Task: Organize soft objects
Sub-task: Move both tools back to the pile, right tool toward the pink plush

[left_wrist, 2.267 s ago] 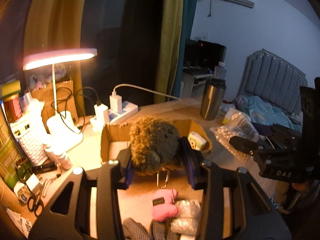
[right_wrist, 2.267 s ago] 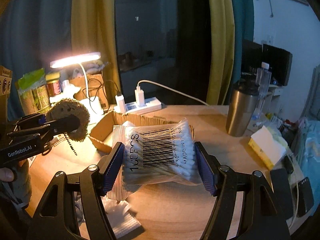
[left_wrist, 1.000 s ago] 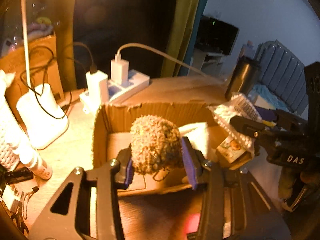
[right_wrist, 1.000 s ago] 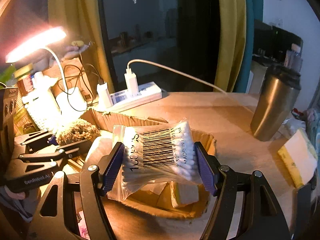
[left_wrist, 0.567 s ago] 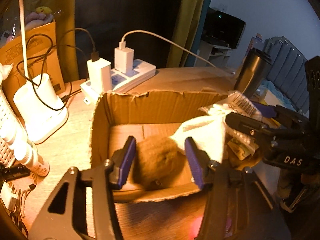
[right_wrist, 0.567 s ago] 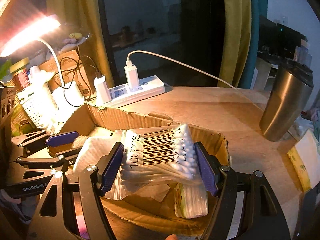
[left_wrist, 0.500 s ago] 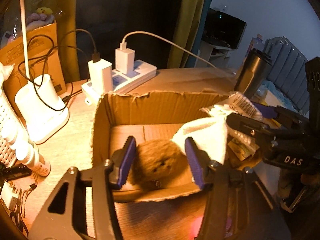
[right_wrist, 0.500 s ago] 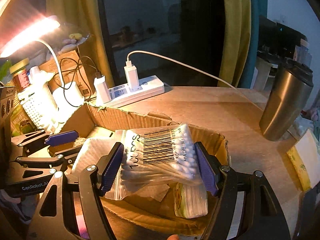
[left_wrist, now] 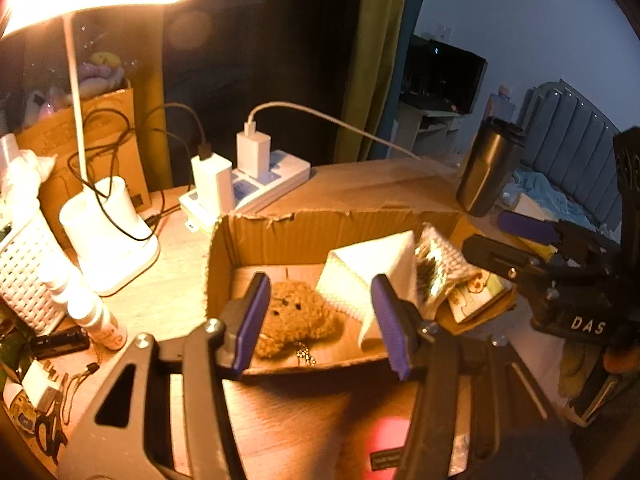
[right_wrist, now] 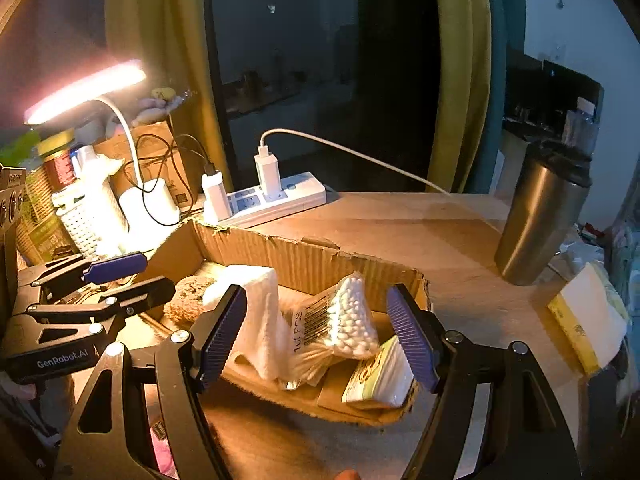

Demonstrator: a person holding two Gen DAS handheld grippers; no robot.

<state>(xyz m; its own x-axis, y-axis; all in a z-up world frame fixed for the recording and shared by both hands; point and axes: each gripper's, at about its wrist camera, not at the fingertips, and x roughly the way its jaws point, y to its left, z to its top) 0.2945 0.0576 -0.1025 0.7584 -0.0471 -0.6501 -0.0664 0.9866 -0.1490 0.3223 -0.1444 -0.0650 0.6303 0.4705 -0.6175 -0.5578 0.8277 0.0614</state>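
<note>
A brown plush bear with a small chain lies on the floor of the open cardboard box, low between the fingers of my left gripper. That gripper is open and its pads do not touch the bear. Beside the bear a white folded cloth stands up. A clear bag of cotton swabs leans on that cloth inside the box. My right gripper hangs open over it, pads apart from the bag. A printed tissue pack lies at the box's near right corner.
A lit desk lamp, a power strip with chargers and trailing cables stand behind the box. A steel tumbler is at the right, a white basket and small bottles at the left. A yellow-edged pack lies far right.
The left gripper lowered the bear into the box, opened and let it go. The right gripper released the swab bag, which now rests in the box. Both grippers drew back slightly.
</note>
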